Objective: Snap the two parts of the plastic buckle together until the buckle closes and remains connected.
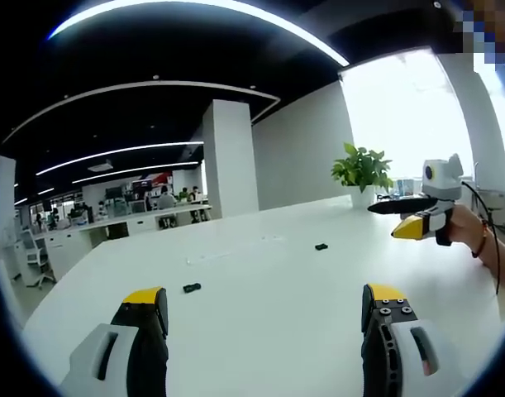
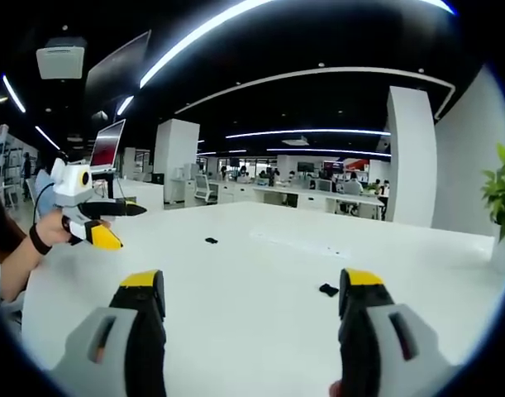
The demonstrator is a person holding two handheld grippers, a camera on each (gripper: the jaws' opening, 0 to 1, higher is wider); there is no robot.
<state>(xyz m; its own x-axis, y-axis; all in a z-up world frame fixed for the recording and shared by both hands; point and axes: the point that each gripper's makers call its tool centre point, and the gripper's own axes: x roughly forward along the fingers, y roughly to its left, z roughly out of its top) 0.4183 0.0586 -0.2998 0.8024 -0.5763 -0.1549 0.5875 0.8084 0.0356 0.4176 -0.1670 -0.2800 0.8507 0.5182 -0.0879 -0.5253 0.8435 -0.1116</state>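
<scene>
On white table (image 1: 269,281): two buckle parts (image 1: 192,288) (image 1: 321,246) well apart | plant (image 1: 362,168) beyond | both hand-held grippers (image 1: 264,318) (image 2: 248,306) open, empty

No text, label, brand, number or sign can be read in either view. In the right gripper view, a tilted monitor (image 2: 107,145) at the far left shows a lit screen, but whatever is on it is too small and blurred to make out. In the left gripper view, a red and white panel (image 1: 155,179) hangs in the distant office area; it may carry lettering, yet nothing on it is legible. A like red patch (image 2: 354,165) shows far back in the right gripper view, equally unreadable.
</scene>
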